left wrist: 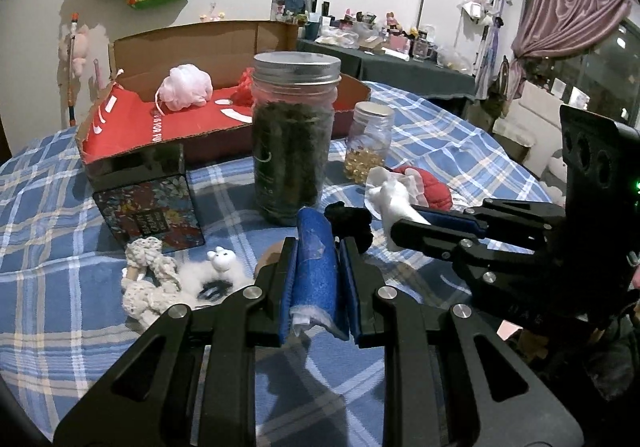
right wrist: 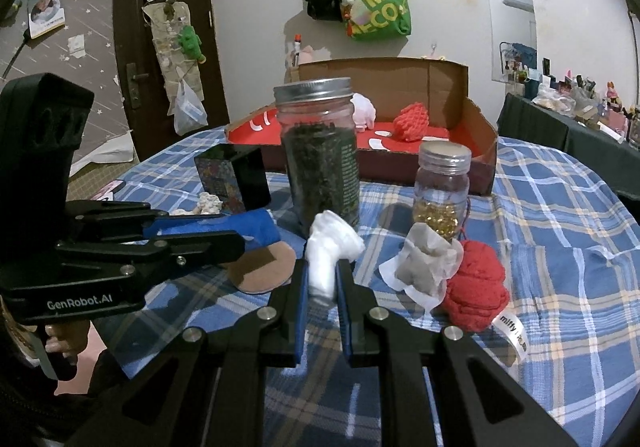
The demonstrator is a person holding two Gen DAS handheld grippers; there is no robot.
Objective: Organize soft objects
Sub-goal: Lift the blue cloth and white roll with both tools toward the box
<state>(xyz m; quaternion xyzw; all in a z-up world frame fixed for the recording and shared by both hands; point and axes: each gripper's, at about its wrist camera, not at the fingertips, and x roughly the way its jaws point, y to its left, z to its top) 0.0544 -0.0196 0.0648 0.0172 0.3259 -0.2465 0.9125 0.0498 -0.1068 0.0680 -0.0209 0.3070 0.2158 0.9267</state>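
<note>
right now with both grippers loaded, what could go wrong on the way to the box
The tall jar and small jar stand between both grippers and the cardboard box; a low carry could topple them. The right gripper pinches only the white cloth's lower end, so it might slip. The left gripper's blue roll could unroll.
</note>
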